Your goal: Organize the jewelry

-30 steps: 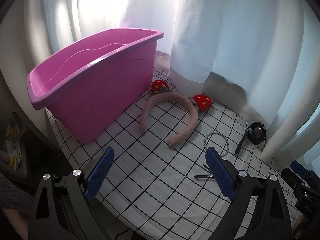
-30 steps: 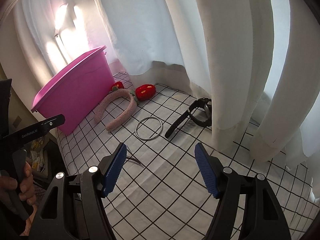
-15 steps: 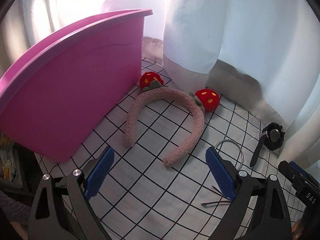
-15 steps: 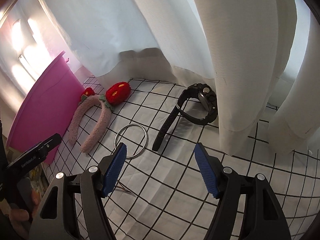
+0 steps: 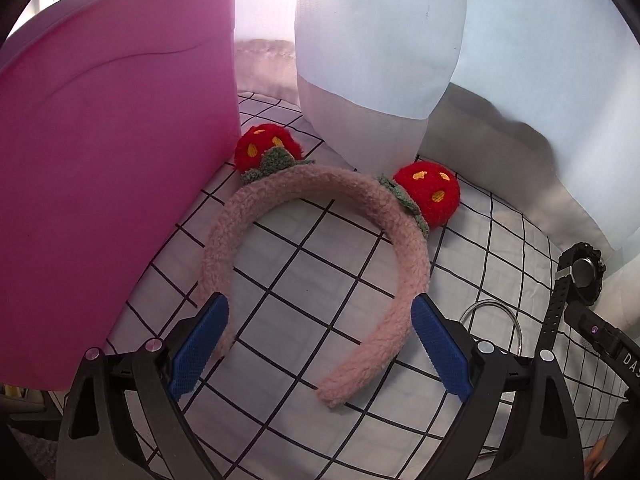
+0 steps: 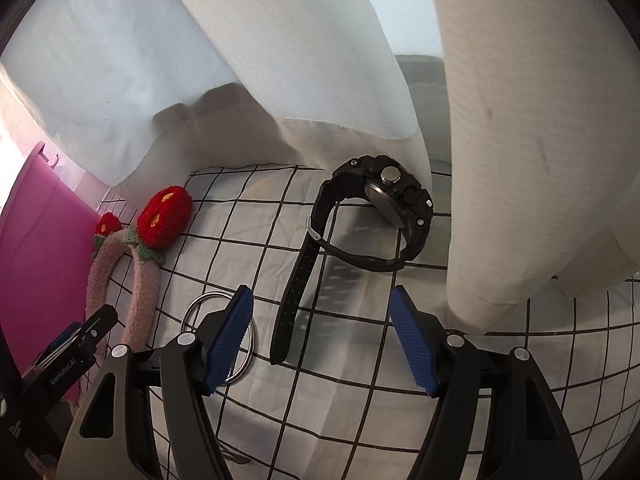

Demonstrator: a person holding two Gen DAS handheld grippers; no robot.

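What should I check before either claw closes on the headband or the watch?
1. Left claw open: ok.
2. Headband arms between its fingers: ok.
3. Right claw open: ok.
4. Watch strap lined up between its fingers: ok.
5. Ring clear of the right claw: not ok, partly under its left finger.
6. Pink bin has room inside: cannot tell.

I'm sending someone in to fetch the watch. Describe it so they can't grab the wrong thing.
Start at the white curtain hanging onto the checked cloth. At its foot lies the black watch, case tipped on edge against the curtain, one strap stretched out flat across the cloth. Beside it, the metal ring is thin and silvery and the headband is fluffy pink; only the watch is black.
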